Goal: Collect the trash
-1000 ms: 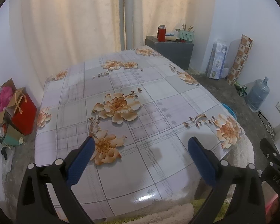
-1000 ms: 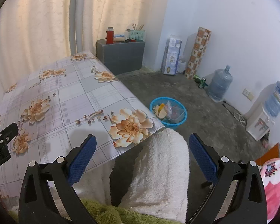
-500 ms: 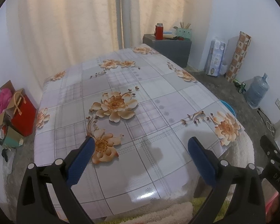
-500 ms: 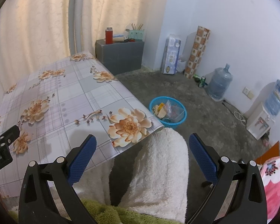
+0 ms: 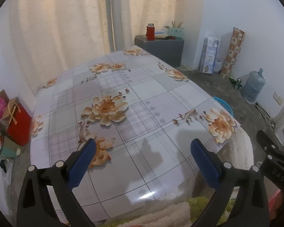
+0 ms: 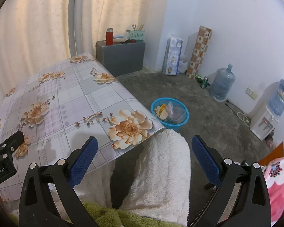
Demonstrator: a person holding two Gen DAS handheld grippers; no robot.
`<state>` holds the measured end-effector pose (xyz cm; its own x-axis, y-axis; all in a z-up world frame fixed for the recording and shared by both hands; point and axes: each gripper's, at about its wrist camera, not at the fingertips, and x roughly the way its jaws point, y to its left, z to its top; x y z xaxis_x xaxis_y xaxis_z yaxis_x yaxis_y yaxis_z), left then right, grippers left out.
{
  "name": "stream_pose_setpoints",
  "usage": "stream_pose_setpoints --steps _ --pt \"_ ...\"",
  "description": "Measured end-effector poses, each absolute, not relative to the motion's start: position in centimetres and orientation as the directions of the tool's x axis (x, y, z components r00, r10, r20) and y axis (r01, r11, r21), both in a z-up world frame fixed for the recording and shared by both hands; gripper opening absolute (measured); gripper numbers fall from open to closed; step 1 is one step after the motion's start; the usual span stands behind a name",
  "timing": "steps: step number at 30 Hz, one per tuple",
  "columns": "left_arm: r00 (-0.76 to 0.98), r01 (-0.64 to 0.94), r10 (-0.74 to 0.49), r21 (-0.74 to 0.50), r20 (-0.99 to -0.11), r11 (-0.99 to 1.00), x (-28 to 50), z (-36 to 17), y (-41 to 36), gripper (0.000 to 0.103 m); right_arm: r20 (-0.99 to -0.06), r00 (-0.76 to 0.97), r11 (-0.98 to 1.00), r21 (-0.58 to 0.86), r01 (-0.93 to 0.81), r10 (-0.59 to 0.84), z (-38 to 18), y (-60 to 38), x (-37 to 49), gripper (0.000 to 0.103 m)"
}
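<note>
A blue basket [image 6: 169, 115] on the floor beside the table holds wrappers and clear plastic trash; only its rim [image 5: 224, 104] shows past the table edge in the left wrist view. My left gripper [image 5: 143, 151] is open and empty above the near end of the floral table [image 5: 123, 94]. My right gripper [image 6: 144, 149] is open and empty above the table's near right corner and a white fleece sleeve [image 6: 166, 166]. No trash shows on the table.
A grey cabinet [image 6: 121, 56] with a red flask stands at the back. A tissue pack [image 6: 173, 54], patterned roll [image 6: 199, 51], water jug [image 6: 222, 85] and dispenser [image 6: 268, 117] line the right wall. Red bag [image 5: 19, 124] sits left of the table.
Both views have shifted only slightly; the left view has pulled back a little. Both grippers stay open and empty.
</note>
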<state>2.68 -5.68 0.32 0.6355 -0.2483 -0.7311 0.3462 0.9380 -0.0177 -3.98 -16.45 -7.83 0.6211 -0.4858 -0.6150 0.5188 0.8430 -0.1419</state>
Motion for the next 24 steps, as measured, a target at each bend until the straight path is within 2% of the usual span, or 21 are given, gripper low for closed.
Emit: stream_pose_setpoints --steps 24 --pt "0.622 0.349 -0.249 -0.022 -0.743 0.937 2.6 0.12 -5.82 0.098 -0.616 0.62 0.841 -0.138 0.523 -0.487 -7.93 -16.65 -4.12 0.095"
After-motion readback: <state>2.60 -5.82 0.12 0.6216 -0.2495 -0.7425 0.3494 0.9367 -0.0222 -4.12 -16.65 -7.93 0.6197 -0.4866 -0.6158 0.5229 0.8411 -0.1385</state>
